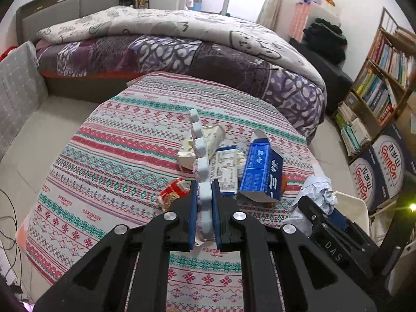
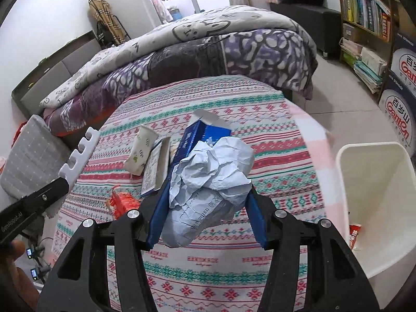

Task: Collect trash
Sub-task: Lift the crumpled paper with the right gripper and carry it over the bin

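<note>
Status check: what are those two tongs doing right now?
Left tongs shut on blister tray. Right tongs shut on crumpled paper. White bin alongside, path clear.

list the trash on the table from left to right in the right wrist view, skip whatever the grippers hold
red wrapper → crushed paper cup → flat printed box → blue carton

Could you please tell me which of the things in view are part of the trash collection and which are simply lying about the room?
Job in hand:
- blister pack, in the left gripper
- crumpled paper, in the right gripper
- white bin
- blue carton, red wrapper, paper cup on the table

Just lying about:
- bed
- bookshelf
- water cartons
</note>
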`<act>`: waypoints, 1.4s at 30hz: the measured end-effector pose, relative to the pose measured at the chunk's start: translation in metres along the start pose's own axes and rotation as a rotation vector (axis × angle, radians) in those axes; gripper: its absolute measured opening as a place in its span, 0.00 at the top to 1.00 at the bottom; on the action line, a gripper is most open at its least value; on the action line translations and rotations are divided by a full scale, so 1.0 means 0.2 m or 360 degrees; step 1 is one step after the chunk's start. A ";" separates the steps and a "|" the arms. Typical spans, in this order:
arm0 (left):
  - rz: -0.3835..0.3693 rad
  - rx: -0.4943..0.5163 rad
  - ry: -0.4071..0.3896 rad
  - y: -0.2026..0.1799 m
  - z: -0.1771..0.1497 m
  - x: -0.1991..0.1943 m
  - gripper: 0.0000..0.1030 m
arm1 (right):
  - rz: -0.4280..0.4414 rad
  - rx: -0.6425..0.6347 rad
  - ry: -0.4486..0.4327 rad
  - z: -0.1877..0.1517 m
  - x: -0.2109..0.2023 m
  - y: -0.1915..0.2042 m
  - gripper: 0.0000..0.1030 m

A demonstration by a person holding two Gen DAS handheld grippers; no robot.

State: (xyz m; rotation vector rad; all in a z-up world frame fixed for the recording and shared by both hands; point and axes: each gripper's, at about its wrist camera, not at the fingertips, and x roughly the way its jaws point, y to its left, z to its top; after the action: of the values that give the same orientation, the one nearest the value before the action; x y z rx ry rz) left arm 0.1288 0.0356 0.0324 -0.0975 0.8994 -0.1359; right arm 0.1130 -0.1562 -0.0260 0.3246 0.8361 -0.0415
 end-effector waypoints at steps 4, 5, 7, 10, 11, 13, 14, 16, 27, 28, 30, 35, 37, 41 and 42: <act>-0.0018 0.0040 0.0002 -0.05 -0.01 0.00 0.90 | -0.0026 0.0011 -0.0025 0.01 -0.02 -0.04 0.49; -0.0025 0.0050 0.0002 -0.07 -0.01 0.01 0.90 | -0.0033 0.0012 -0.0027 0.01 -0.03 -0.04 0.49; -0.0037 0.0058 0.0003 -0.09 -0.01 0.01 0.90 | -0.0046 0.0018 -0.0029 0.01 -0.03 -0.06 0.49; -0.0052 0.0067 0.0000 -0.12 -0.01 0.01 0.90 | -0.0065 0.0029 -0.0030 0.01 -0.05 -0.09 0.49; -0.0060 0.0072 0.0000 -0.13 -0.01 0.01 0.90 | -0.0071 0.0035 -0.0032 0.01 -0.05 -0.10 0.49; -0.0075 0.0086 -0.0002 -0.17 -0.01 0.01 0.90 | -0.0080 0.0048 -0.0035 0.02 -0.06 -0.13 0.49; -0.0085 0.0097 -0.0004 -0.19 -0.01 0.00 0.90 | -0.0084 0.0054 -0.0037 0.02 -0.06 -0.14 0.49; -0.0104 0.0112 -0.0009 -0.23 -0.01 0.00 0.90 | -0.0093 0.0064 -0.0041 0.03 -0.07 -0.16 0.49; -0.0241 0.0151 -0.0038 -0.40 -0.01 0.01 0.90 | -0.0225 0.0160 -0.0088 0.06 -0.13 -0.38 0.49; -0.0251 0.0158 -0.0039 -0.41 -0.01 0.01 0.90 | -0.0250 0.0168 -0.0094 0.07 -0.15 -0.42 0.49; -0.0277 0.0172 -0.0038 -0.46 -0.02 0.02 0.90 | -0.0296 0.0181 -0.0101 0.07 -0.16 -0.48 0.49; -0.0381 0.0199 -0.0023 -0.56 -0.04 0.06 0.90 | -0.0412 0.0293 -0.0073 0.06 -0.19 -0.69 0.49; -0.0415 0.0206 -0.0016 -0.60 -0.04 0.07 0.90 | -0.0452 0.0356 -0.0051 0.06 -0.20 -0.78 0.49; -0.0516 0.0221 0.0035 -0.71 -0.07 0.11 0.90 | -0.0490 0.0472 -0.0032 0.05 -0.23 -0.94 0.49; -0.0528 0.0228 0.0042 -0.73 -0.08 0.11 0.90 | -0.0495 0.0487 -0.0033 0.05 -0.23 -0.96 0.49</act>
State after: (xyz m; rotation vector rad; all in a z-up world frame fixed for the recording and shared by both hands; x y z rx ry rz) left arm 0.1197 -0.1120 0.0259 -0.1112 0.8922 -0.5106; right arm 0.0576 -0.3458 -0.0367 0.4777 0.8540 -0.4655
